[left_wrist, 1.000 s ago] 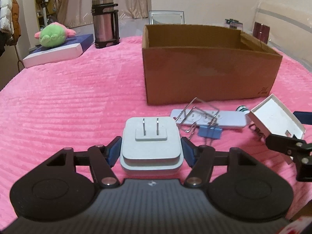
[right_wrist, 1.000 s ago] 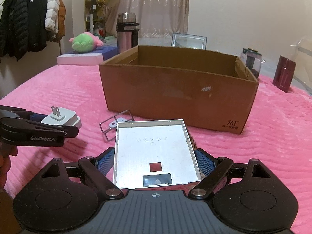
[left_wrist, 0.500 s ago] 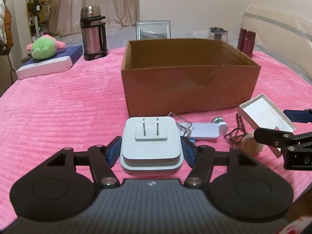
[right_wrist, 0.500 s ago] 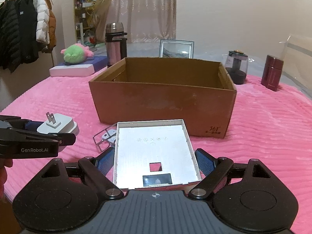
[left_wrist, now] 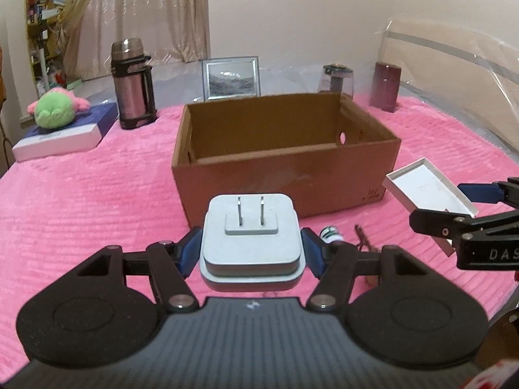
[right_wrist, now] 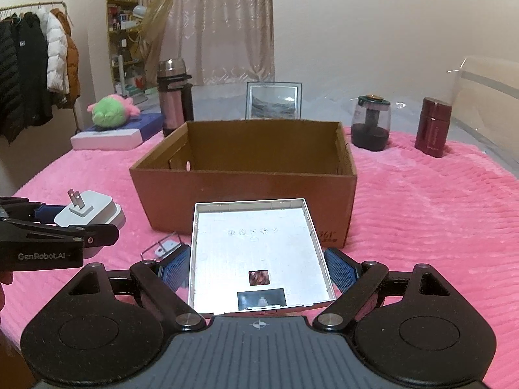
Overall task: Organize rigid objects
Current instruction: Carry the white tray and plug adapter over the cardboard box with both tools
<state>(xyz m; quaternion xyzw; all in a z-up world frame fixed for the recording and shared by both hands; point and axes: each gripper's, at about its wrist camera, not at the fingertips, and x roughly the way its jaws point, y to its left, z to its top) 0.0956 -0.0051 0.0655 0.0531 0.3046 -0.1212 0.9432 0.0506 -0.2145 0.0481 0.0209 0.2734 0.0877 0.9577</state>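
Left gripper (left_wrist: pixel 251 253) and right gripper (right_wrist: pixel 258 267) both clamped, raised.

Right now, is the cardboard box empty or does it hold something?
As far as visible, empty: the cardboard box shows only bare inner walls in both views; its floor is mostly hidden behind the front wall.

Ahead of your left tongs (left_wrist: pixel 249 253) and right tongs (right_wrist: pixel 258 267) the cardboard box (left_wrist: pixel 285 175) stands open-topped, its near wall the one barrier; its visible inside holds nothing, so there is room above the rim. Your loads, the plug adapter (left_wrist: pixel 251 243) and the white tray (right_wrist: pixel 256 253), fill both pairs of tongs. Below, between you and the box, a wire clip (right_wrist: pixel 162 248) and small clutter (left_wrist: pixel 331 235) lie on the pink worktop (left_wrist: pixel 81 210). Left of the box is bare; the thermos flask (left_wrist: pixel 131 84) stands well beyond.
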